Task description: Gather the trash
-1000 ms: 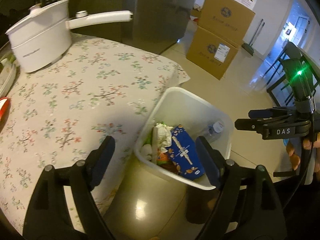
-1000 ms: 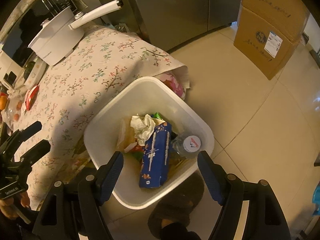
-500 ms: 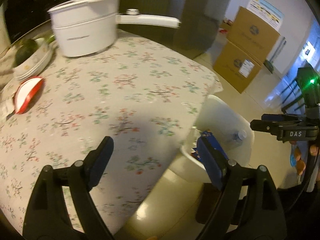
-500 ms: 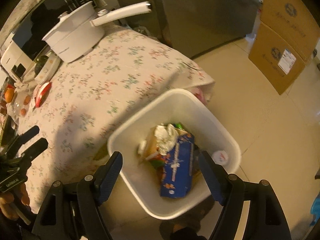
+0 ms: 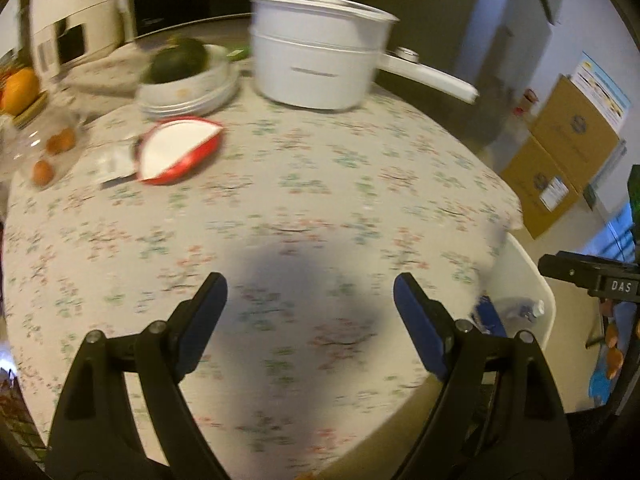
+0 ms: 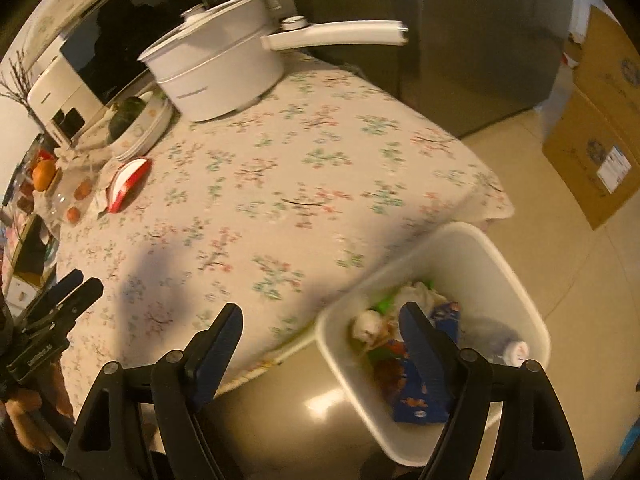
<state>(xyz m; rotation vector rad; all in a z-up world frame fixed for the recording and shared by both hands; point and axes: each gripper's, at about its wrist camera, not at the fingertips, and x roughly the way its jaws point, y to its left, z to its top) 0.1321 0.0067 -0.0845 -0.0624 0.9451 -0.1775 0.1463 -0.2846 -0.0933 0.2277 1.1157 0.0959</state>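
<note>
A white trash bin (image 6: 496, 252) stands on the floor at the table's near right corner, holding a blue snack packet (image 6: 416, 396), crumpled paper, and a plastic bottle (image 6: 508, 344). Its rim also shows in the left wrist view (image 5: 528, 276). A red-and-white wrapper (image 5: 178, 154) lies on the floral tablecloth at the far left; it also shows in the right wrist view (image 6: 128, 184). My left gripper (image 5: 310, 300) is open and empty above the table. My right gripper (image 6: 320, 332) is open and empty above the table edge and bin.
A white pot (image 5: 316, 68) with a long handle stands at the table's far side, beside stacked plates holding a dark green fruit (image 5: 180, 62). An orange (image 5: 18, 86), small round fruits and a white appliance (image 5: 68, 12) are far left. Cardboard boxes (image 5: 560, 160) stand on the floor right.
Both grippers have swung left, away from above the bin and over the table. The wrapper and far-left items have come into view. Both stay open and empty.
</note>
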